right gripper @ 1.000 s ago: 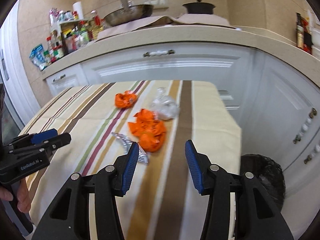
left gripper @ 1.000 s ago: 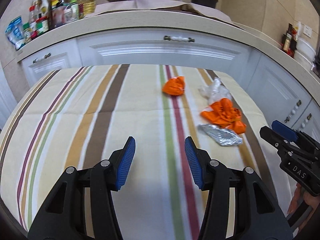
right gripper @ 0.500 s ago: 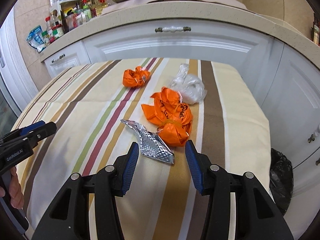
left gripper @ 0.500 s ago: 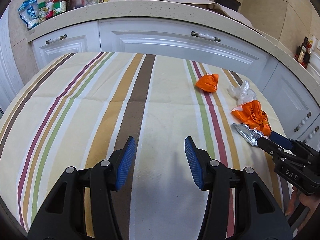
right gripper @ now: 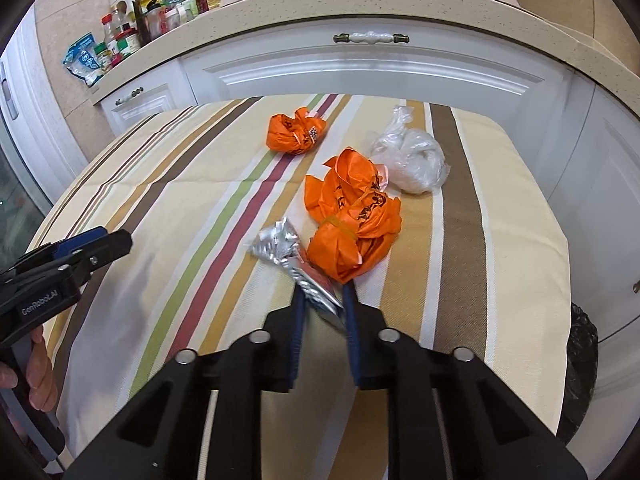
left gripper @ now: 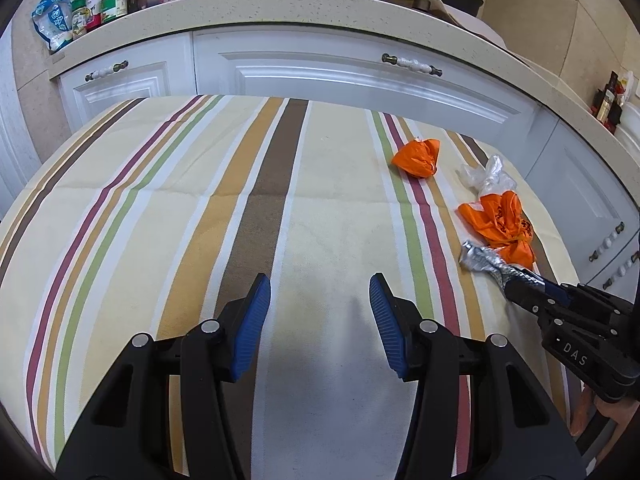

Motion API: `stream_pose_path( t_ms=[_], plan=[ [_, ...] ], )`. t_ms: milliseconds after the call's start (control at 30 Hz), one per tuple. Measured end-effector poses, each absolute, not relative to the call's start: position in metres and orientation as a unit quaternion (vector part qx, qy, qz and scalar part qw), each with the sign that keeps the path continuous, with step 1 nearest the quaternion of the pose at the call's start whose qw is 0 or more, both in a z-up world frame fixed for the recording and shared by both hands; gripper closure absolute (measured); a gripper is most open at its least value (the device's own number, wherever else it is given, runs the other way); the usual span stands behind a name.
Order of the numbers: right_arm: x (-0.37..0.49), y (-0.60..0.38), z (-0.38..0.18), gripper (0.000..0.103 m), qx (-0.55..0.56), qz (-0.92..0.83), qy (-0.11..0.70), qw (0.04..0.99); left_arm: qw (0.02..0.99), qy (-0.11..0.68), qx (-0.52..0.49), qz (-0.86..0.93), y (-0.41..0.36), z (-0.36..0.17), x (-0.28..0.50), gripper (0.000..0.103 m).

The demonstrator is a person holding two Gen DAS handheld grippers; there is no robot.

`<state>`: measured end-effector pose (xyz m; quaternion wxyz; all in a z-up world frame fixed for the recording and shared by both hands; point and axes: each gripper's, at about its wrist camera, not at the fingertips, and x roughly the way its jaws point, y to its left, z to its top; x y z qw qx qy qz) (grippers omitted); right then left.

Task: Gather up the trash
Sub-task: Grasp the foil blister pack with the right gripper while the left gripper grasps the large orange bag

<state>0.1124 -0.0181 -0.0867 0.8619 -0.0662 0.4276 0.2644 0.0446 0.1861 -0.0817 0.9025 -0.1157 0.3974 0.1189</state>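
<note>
One tool, the right tool (right gripper: pixel 322 300), was pinching the near end of the crinkled silver foil wrapper (right gripper: pixel 280 246), with its blue pads pressed on it from both sides. The wrapper lay on the striped tablecloth (right gripper: pixel 192 208) near the table's right edge, and its far end touched the big orange plastic bag (right gripper: pixel 352 216). Just past that bag sat a clear plastic bag (right gripper: pixel 412 160), and a small orange bag (right gripper: pixel 296 130) lay further back, apart from the rest.

The left tool (left gripper: pixel 320 320) was spread wide and held nothing, with only bare cloth under it.

The step in hand looked like picking up the first bit of trash. Next, the wrapper probably needed lifting clear of the orange bag and carrying to the black trash bag (right gripper: pixel 580 368) down past the table's right edge. The foil was thin and slippery, so it could slide out if the grip was weak.
</note>
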Motion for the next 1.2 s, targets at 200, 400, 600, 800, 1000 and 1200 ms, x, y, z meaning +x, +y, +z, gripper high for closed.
stream_pose_path(
  t_ms=[200,400,600,800,1000,1200],
  plan=[
    [0.1,-0.028,-0.082,0.09,-0.061,0.265,0.412,0.87,0.903,0.4,-0.11,0.109,0.175,-0.082,0.047,0.053],
    [0.09,-0.051,-0.075,0.09,-0.043,0.259,0.402,0.877,0.905,0.403,-0.099,0.092,0.156,-0.081,0.053,0.053],
    [0.081,-0.074,-0.072,0.09,-0.029,0.247,0.395,0.885,0.907,0.406,-0.085,0.07,0.13,-0.08,0.061,0.053],
    [0.075,-0.098,-0.074,0.09,-0.012,0.231,0.395,0.889,0.907,0.41,-0.072,0.054,0.107,-0.08,0.07,0.053],
    [0.074,-0.119,-0.073,0.09,0.004,0.213,0.383,0.899,0.909,0.411,-0.059,0.04,0.085,-0.08,0.077,0.051],
    [0.081,-0.137,-0.069,0.09,0.009,0.188,0.364,0.912,0.913,0.404,-0.05,0.025,0.061,-0.075,0.087,0.043]
  ],
)
